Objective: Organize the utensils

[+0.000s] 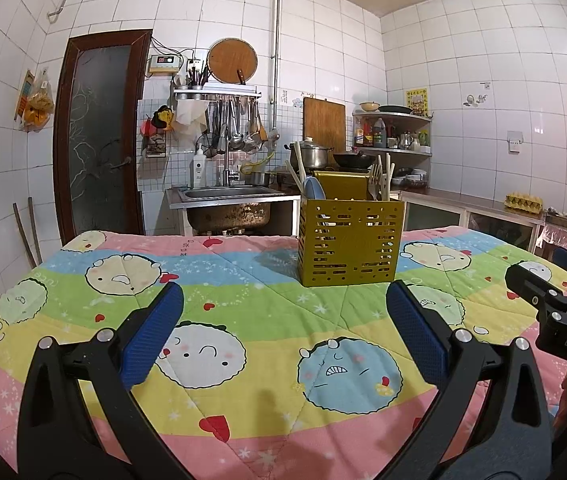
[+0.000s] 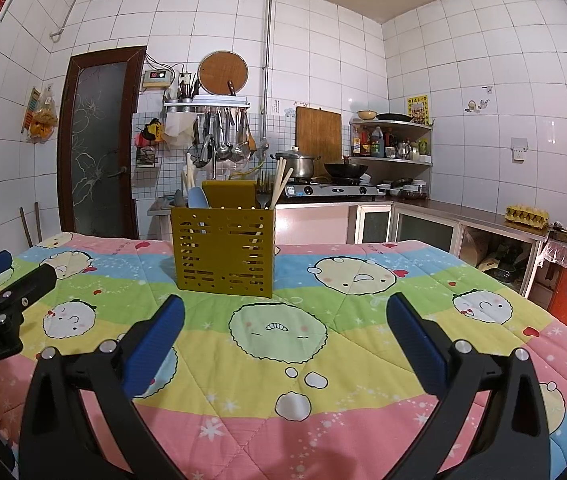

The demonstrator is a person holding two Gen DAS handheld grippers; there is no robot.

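A yellow perforated utensil holder (image 1: pixel 349 242) stands upright on the quilt-covered table (image 1: pixel 243 280); it also shows in the right wrist view (image 2: pixel 223 250). It holds chopsticks (image 1: pixel 385 176), a fork (image 1: pixel 372 186) and a blue spoon (image 1: pixel 313 190). My left gripper (image 1: pixel 283 304) is open and empty, above the table, short of the holder. My right gripper (image 2: pixel 285 312) is open and empty, also short of the holder. Each gripper shows at the edge of the other's view.
The table carries a colourful cartoon quilt (image 2: pixel 323 340). Behind it are a steel sink (image 1: pixel 227 194), a rack of hanging ladles (image 1: pixel 235 128), a stove with pots (image 2: pixel 323 184), a counter with an egg carton (image 2: pixel 525 216) and a door (image 1: pixel 99 136).
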